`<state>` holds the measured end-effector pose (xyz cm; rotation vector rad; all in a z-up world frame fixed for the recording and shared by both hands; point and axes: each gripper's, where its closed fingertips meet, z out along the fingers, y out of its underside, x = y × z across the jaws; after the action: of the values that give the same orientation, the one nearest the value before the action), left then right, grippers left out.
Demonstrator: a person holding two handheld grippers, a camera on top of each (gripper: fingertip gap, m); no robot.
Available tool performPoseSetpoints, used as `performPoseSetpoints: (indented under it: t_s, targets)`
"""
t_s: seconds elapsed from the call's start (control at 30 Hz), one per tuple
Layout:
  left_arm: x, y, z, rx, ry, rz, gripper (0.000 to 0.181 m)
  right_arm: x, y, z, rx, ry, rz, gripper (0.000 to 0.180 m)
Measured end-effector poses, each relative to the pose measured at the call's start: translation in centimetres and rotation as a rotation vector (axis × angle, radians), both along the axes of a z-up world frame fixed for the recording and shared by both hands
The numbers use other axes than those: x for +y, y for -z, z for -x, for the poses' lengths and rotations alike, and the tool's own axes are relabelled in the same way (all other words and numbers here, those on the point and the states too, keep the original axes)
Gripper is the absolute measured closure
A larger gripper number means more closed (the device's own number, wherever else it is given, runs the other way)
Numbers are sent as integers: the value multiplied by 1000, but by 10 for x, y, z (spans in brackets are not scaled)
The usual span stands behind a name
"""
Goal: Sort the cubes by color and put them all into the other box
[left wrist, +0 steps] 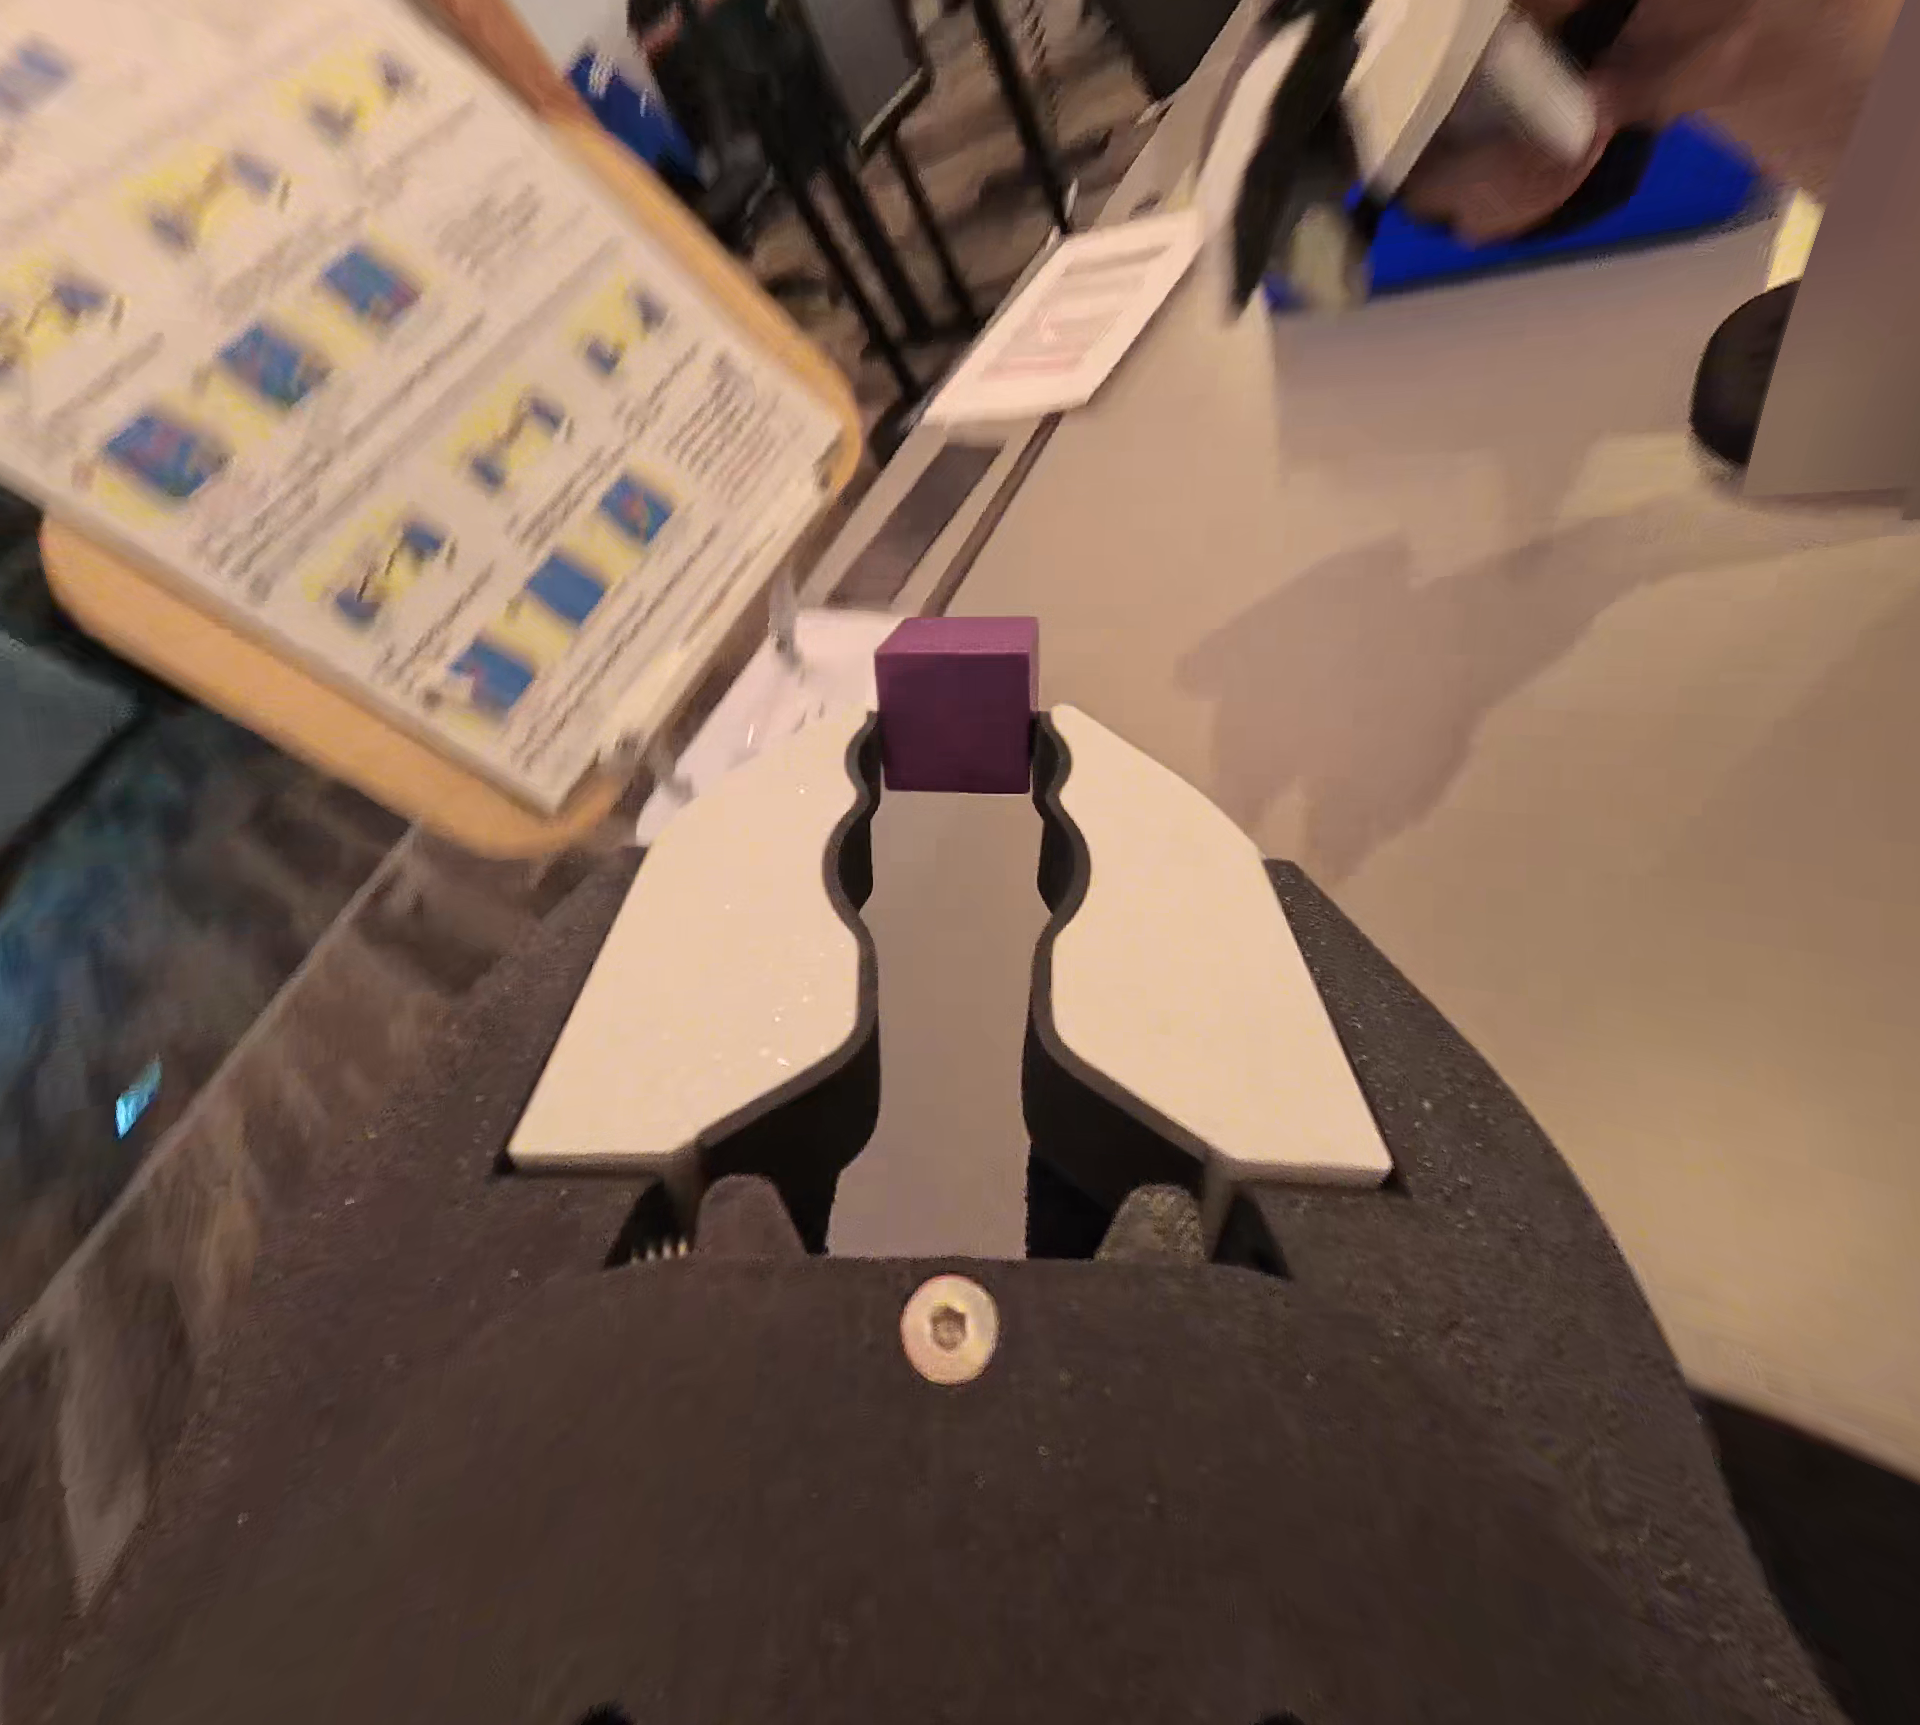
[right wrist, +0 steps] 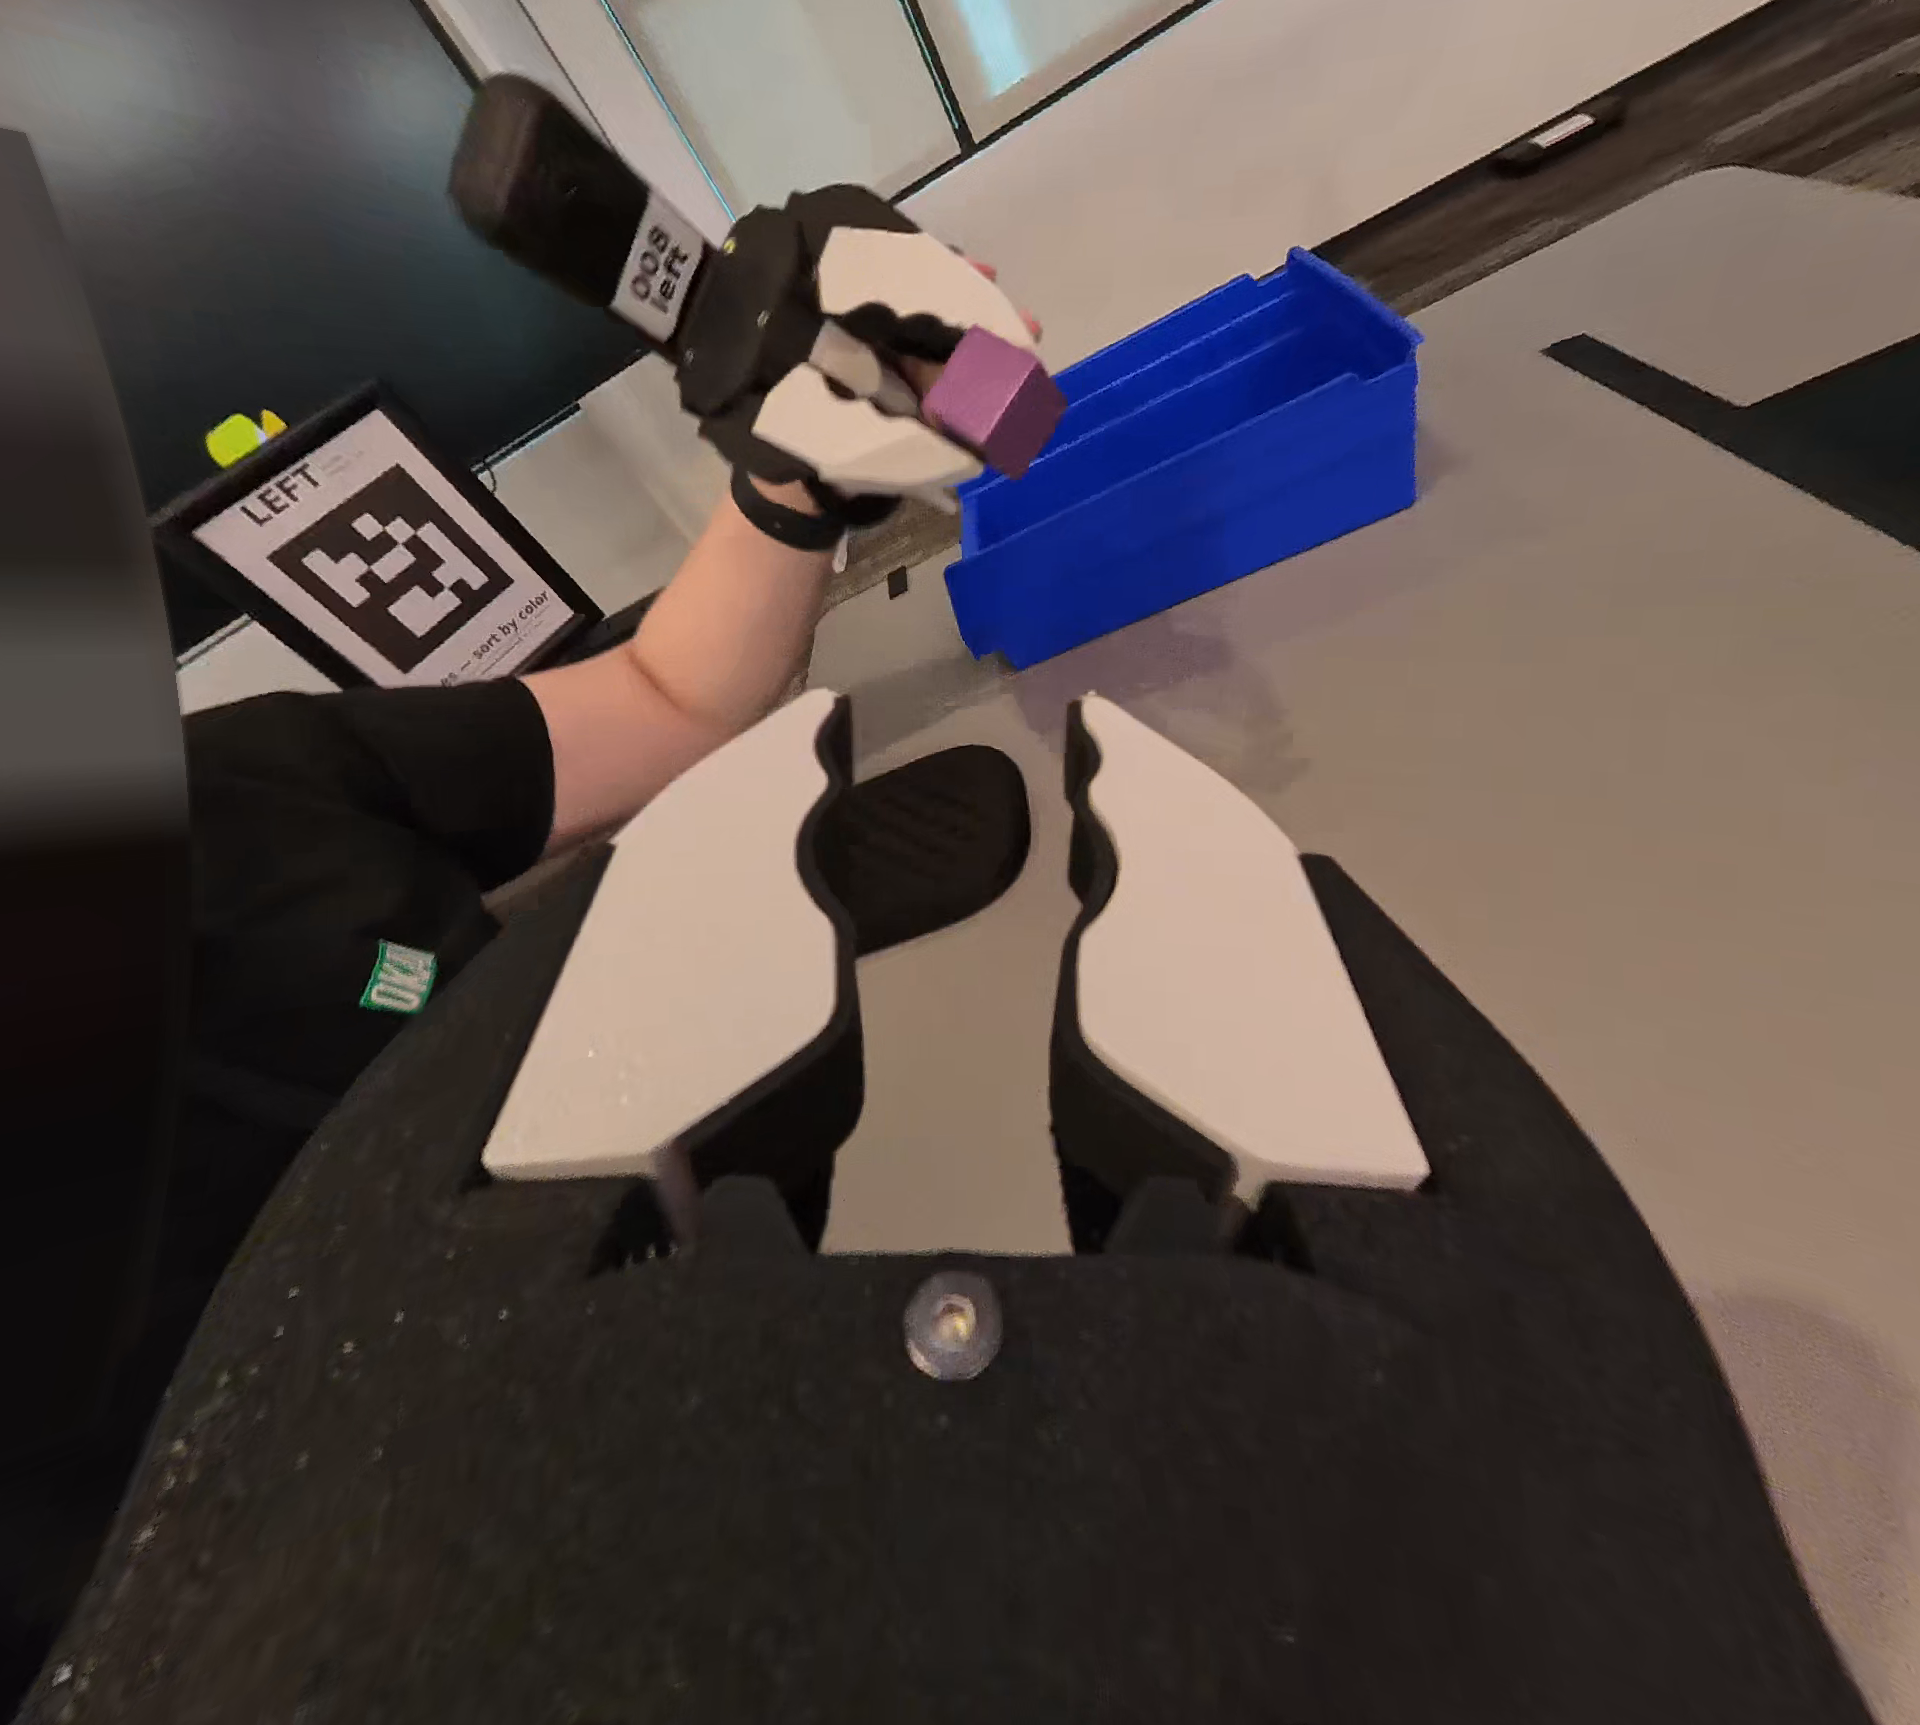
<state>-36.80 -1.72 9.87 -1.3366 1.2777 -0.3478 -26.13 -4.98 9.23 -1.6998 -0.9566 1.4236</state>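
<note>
Purple cube point(right wrist: 994, 411) sat clamped at tips of left gripper point(left wrist: 954, 745), held in air just beside blue box point(right wrist: 1195, 532); right gripper point(right wrist: 958, 740) empty w/ jaws apart, farther back.

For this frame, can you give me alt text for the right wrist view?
The left gripper, held in a hand, grips a purple cube in the air beside an empty blue bin on a grey table. The right gripper sits open and empty in the foreground.
</note>
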Motion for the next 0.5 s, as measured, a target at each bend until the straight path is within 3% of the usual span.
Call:
performPoseSetpoints:
  t_s: [0.13, 0.3, 0.4, 0.5]
  targets:
    - [-20, -7, -60, -63, 137, -68, 153, -8, -6, 17, 138, -68, 153, 131]
    - [-33, -9, -94, -88, 219, -84, 153, 0, -19, 10, 330, -117, 315, 138]
    - [-33, -10, -103, -100, 237, -97, 153, -9, -18, 12, 335, -200, 370, 137]
    - [-34, -17, -109, -152, 267, -91, 154, -11, -21, 13, 368, -225, 368, 148]
